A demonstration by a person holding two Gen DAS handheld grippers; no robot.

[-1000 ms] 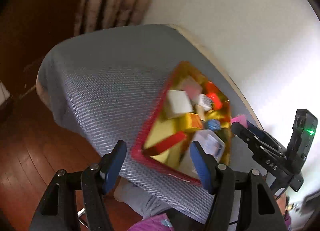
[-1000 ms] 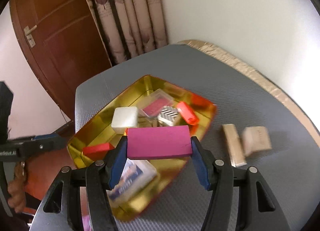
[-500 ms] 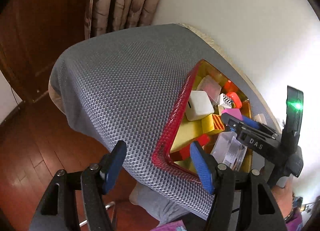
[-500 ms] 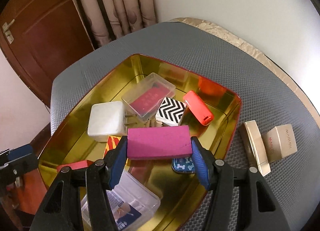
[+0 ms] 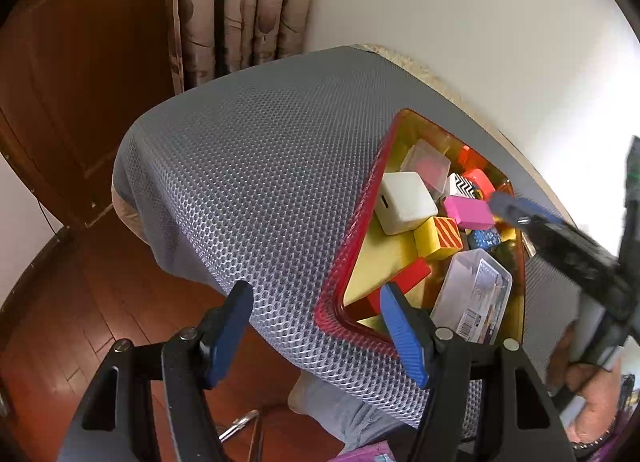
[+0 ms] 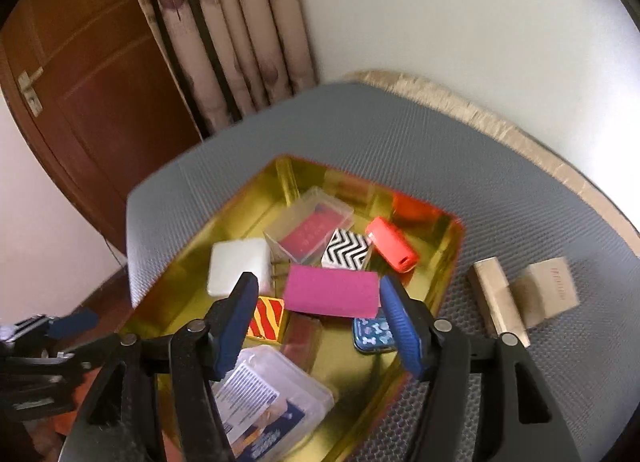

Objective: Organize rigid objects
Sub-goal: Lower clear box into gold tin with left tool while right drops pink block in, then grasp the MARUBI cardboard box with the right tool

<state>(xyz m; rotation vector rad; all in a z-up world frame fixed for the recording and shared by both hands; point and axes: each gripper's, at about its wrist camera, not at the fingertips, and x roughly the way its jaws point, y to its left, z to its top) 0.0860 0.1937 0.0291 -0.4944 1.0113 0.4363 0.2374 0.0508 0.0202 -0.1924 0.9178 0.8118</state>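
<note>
Table (image 6: 500,198): covered with a grey mesh mat, set against a white wall, with a curtain (image 6: 224,34) and a brown door (image 6: 92,74) behind.

Tray (image 6: 248,218): gold inside, red rim, on the mat toward the door side.

Tray contents:
- Pink block (image 6: 331,291): lies flat near the middle, resting on other items. It sits between the right gripper's fingers, and a gap shows on both sides.
- White block (image 6: 236,265): left of the pink block.
- Clear box (image 6: 310,224) with a red card inside: behind the pink block.
- Black-and-white zigzag block (image 6: 346,249): just beside the clear box.
- Red-orange case (image 6: 392,248): right of the zigzag block, tilted.
- Yellow block with red stripes (image 6: 266,318): left front of the pink block.
- Blue tin with bone print (image 6: 372,334): partly under the pink block's right end.
- Clear lidded box with a printed label (image 6: 264,398): at the near end.

Outside the tray: two tan wooden blocks (image 6: 524,298) on the mat to the right, touching each other.

Right gripper (image 6: 316,314): jaws have just been opening; apart, free of the pink block, holding nothing.

Left gripper (image 5: 316,326): jaws wide apart and empty, over the near corner of the tray's rim and the mat edge.
</note>
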